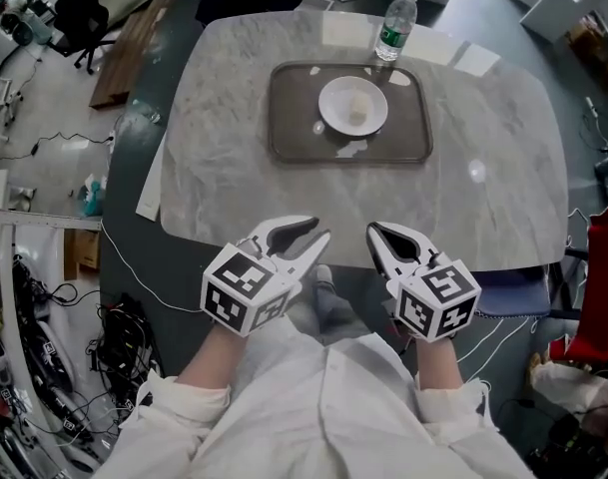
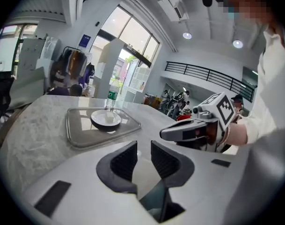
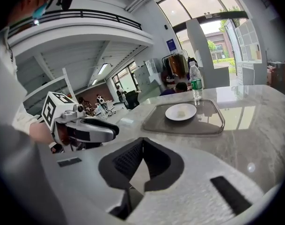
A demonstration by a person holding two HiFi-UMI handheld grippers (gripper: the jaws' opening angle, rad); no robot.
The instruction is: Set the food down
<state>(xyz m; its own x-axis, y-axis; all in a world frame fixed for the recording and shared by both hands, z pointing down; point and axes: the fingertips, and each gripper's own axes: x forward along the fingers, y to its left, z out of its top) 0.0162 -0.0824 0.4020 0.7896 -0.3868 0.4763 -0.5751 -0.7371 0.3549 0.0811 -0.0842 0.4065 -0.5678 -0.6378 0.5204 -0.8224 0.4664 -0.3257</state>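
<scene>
A small pale piece of food (image 1: 357,109) lies on a white plate (image 1: 333,98) that sits in a grey tray (image 1: 294,123) at the far middle of the marble table (image 1: 483,178). Both grippers hover off the table's near edge, well short of the tray. My left gripper (image 1: 321,230) has its jaws a little apart, open, with nothing between them (image 2: 143,144). My right gripper (image 1: 373,231) is shut, its tips touching (image 3: 142,142), and empty. The plate (image 2: 106,121) and tray (image 2: 79,128) lie ahead of the left jaws; the plate (image 3: 180,112) shows ahead of the right ones too.
A water bottle (image 1: 394,26) stands at the tray's far right corner. White paper sheets (image 1: 348,28) lie at the table's far edge. Cables and clutter cover the floor at the left (image 1: 44,297). A red object (image 1: 598,297) stands at the right.
</scene>
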